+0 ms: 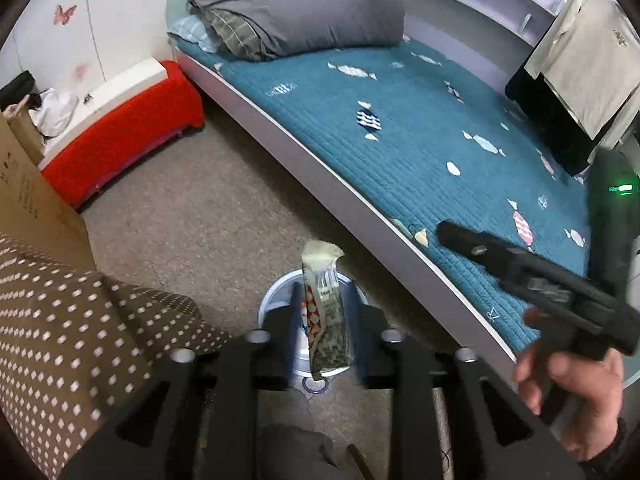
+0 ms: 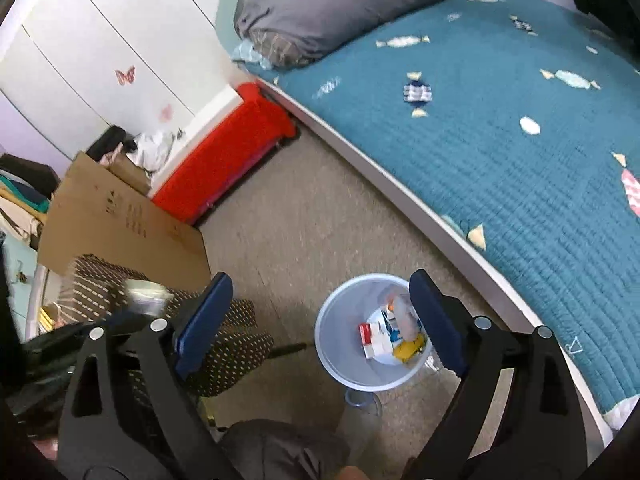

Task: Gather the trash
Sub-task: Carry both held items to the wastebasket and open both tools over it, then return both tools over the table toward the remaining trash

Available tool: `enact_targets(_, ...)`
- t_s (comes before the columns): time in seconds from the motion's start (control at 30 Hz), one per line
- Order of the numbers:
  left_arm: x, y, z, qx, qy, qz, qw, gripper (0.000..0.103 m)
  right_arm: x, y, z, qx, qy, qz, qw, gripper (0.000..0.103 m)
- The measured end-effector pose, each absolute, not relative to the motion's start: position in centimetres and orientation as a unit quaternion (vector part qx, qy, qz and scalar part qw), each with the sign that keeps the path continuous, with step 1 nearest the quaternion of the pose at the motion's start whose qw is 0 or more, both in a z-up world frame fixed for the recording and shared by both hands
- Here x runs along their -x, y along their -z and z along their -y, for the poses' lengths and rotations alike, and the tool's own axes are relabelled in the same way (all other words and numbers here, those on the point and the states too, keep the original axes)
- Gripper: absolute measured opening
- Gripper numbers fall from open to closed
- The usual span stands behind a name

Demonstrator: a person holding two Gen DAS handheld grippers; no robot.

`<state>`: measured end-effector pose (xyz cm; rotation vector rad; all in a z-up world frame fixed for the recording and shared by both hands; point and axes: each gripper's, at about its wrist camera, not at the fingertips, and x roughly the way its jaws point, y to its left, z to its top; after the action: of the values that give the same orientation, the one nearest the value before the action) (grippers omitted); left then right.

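Note:
In the left wrist view my left gripper is above a pale blue trash bin on the floor. A snack wrapper stands upright between its fingers, which look slightly parted and blurred; whether they grip it is unclear. In the right wrist view my right gripper is wide open and empty, its blue pads either side of the bin, which holds several pieces of packaging. The right gripper also shows in the left wrist view, over the bed edge.
A bed with a teal quilt and a grey pillow runs along the right. A red-covered bench, a cardboard box and a brown dotted cloth stand on the left. The floor is beige carpet.

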<state>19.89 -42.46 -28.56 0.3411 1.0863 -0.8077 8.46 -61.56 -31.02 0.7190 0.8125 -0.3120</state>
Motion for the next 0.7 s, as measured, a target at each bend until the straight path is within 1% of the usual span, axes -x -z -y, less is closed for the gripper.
enact_targets(0.03, -20.1, 28.7, 42.5, -0.152, 0.370, -0.503, 0.766, 0.079, -8.3, 30.6, 61.6, -0.341, 0.148, -0.379, 0.847, 0.089)
enact_targets(0.07, -20.2, 28.7, 42.3, -0.146, 0.363, -0.498, 0.774, 0.089, -8.2, 30.0, 61.5, -0.339, 0.148, -0.374, 0.850, 0.090)
enact_targets(0.1, -20.2, 28.4, 42.0, -0.140, 0.357, -0.487, 0.785, 0.092, -8.2, 29.7, 61.5, -0.338, 0.148, -0.371, 0.852, 0.091)
enact_targets(0.13, -20.1, 28.0, 41.5, -0.134, 0.356, -0.473, 0.794, 0.092, -8.1, 29.3, 61.4, -0.337, 0.147, -0.367, 0.854, 0.091)
enact_targets(0.27, -19.8, 27.0, 40.6, -0.132, 0.350, -0.470, 0.799, 0.093, -7.7, 28.1, 60.7, -0.335, 0.147, -0.353, 0.861, 0.096)
enact_targets(0.5, -18.7, 22.9, 37.7, -0.117, 0.337, -0.436, 0.826, 0.093, -7.1, 25.2, 58.5, -0.322, 0.154, -0.331, 0.874, 0.097)
enact_targets(0.7, -16.4, 18.6, 34.5, -0.110, 0.335, -0.393, 0.849, 0.094, -6.7, 21.5, 55.5, -0.292, 0.148, -0.303, 0.895, 0.097)
